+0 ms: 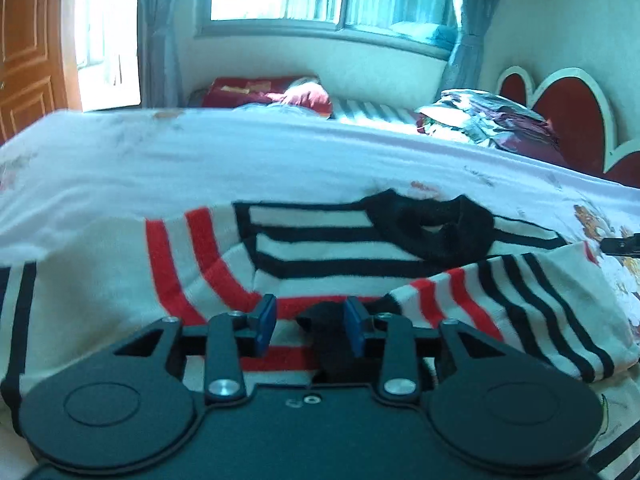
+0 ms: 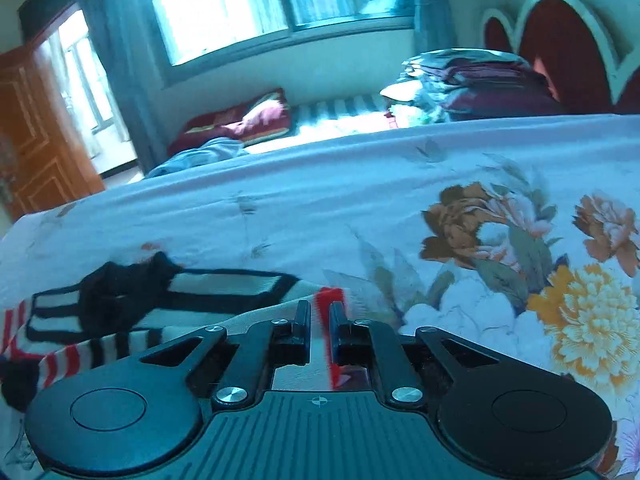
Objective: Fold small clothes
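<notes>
Right hand-held gripper (image 2: 319, 312) clamping striped sweater (image 2: 224, 284)

Bedspread (image 2: 280, 208) — open floral cloth beyond and to the right of the striped sweater (image 1: 320, 248); passage is offered there. Far side is blocked by a stack of bedding (image 1: 492, 120) before the headboard (image 1: 568, 116), and by a red pillow (image 1: 272, 94) under the window wall. Sleeve (image 1: 520, 300) — folded across the sweater, lying in the path at the near right.

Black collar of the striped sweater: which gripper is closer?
Left. The left gripper sits just below the black collar over the sweater; the right gripper grips the sleeve edge off to the collar's right.
</notes>
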A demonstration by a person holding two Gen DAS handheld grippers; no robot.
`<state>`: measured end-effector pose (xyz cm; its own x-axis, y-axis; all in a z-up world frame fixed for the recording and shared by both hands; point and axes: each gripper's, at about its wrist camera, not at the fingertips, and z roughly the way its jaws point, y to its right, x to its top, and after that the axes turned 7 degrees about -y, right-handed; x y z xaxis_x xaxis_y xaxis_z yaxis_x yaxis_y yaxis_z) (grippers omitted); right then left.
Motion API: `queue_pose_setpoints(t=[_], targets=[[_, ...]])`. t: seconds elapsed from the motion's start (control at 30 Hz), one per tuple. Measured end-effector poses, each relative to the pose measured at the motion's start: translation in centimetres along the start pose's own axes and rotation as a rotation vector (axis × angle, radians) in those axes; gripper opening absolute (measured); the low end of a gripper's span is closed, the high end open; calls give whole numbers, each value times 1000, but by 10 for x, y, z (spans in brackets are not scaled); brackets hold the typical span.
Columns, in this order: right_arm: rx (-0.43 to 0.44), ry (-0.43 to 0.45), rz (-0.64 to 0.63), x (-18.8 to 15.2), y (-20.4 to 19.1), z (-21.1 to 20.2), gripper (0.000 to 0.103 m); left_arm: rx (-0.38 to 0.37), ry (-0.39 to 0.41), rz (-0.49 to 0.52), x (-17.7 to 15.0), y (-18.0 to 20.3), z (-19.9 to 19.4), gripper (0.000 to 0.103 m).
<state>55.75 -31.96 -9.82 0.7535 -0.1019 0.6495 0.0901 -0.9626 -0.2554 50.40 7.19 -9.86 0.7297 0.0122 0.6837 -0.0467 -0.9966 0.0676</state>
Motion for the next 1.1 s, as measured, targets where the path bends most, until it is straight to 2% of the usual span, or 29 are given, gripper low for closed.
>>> queue_pose_setpoints(t=[0.1,0.17,0.23,0.27,0.33,0.4,0.47,0.6,0.7,0.73,0.87,0.93,1.03,1.1], targets=[[65,-43,-172,-9,-42,13,9,-77,-33,102,8,36,10,35],[80,-70,-261,-15,-63,26,9,-73,-106,155,8,57,33,35],[48,-88,-317,-18,-69,35,9,-38,-137,149,5,57,47,34],[-7,-98,-309,-16,-61,42,9,-36,-139,130,5,51,49,34],[-109,-85,-212,-6,-31,45,9,-25,-152,110,4,39,49,32],[-164,-92,-109,2,1,51,10,-39,-157,105,4,34,49,32],[-84,-111,-26,7,22,52,11,-23,-158,129,4,38,50,32],[-108,-124,-127,9,11,50,11,-8,-153,134,4,42,51,32],[-119,-126,-134,11,7,47,11,-14,-157,124,7,41,48,32],[-108,-114,-135,12,5,41,11,-13,-142,118,9,43,41,29],[-71,-101,-165,2,-13,22,10,-59,-68,144,12,62,21,31],[-73,-129,-171,-6,-19,26,10,-66,-89,201,11,82,27,31],[-97,-147,-154,-16,-21,30,10,-61,-193,214,3,94,52,32],[-105,-155,-147,-17,-23,28,11,-58,-173,212,0,93,54,33]])
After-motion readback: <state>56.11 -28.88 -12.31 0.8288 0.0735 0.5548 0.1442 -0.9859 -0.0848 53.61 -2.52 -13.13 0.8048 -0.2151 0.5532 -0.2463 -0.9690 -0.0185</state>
